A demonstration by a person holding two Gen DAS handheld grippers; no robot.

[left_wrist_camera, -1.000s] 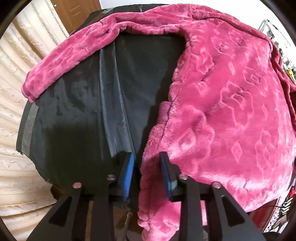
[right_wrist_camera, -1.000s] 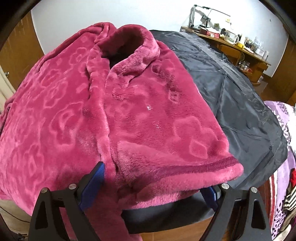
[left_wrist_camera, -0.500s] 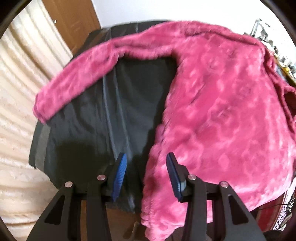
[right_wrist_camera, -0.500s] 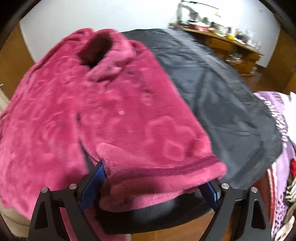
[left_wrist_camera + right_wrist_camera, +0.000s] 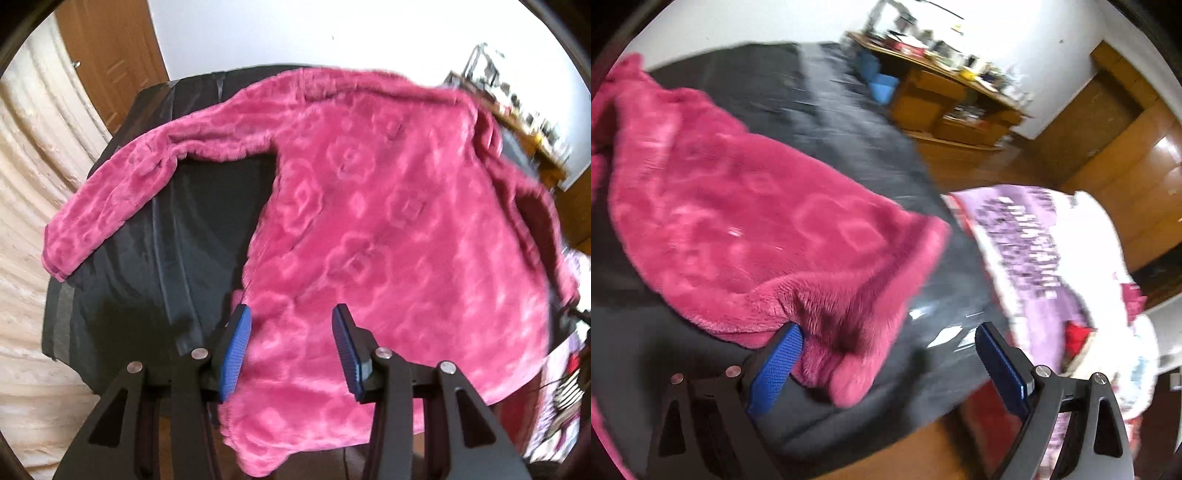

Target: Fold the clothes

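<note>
Robe [image 5: 388,229]: pink fleece with raised flowers, spread flat on the table [image 5: 192,236], hem hanging over the near edge.
Sleeve [image 5: 122,192]: stretched out to the left across the black cover, cuff at the table's left edge.
Left gripper [image 5: 291,350]: above the hem near the robe's left side seam; jaws partly apart, just been opening, fleece seen between them but pads not pressing it.
Right gripper [image 5: 886,365]: over the robe's right front corner [image 5: 827,295]; jaws wide, left pad touching the bunched fleece, right pad clear over black cover.
Blanket [image 5: 1052,258]: purple and white, just right of the table.
Desk [image 5: 945,99]: wooden, cluttered, by the far wall.
Picture: blurred in the right view.
</note>
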